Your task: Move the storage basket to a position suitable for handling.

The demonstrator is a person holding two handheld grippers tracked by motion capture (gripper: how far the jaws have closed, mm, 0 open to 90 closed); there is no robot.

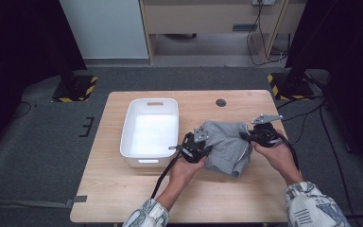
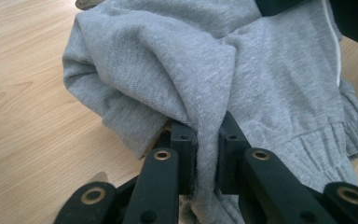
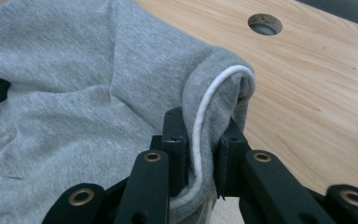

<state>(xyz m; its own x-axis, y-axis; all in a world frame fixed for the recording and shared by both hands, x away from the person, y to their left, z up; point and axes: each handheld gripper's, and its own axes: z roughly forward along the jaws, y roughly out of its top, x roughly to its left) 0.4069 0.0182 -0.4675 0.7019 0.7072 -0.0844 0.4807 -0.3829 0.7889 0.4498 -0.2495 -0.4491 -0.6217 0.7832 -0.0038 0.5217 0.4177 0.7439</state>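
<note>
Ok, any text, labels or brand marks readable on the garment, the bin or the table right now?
None readable.
Grey garment: no print or tag showing; a white cord only.
White bin: no label.
Table: bare wood, a cable hole, no markings.
Sleeve: printed pattern, too small and blurred to read.

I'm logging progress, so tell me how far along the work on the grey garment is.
Done: the grey garment is bunched into a rough fold on the table. In hand: the left gripper and right gripper each pinch an edge of it. Left, probably: moving it into the white bin, which holds nothing yet.
</note>
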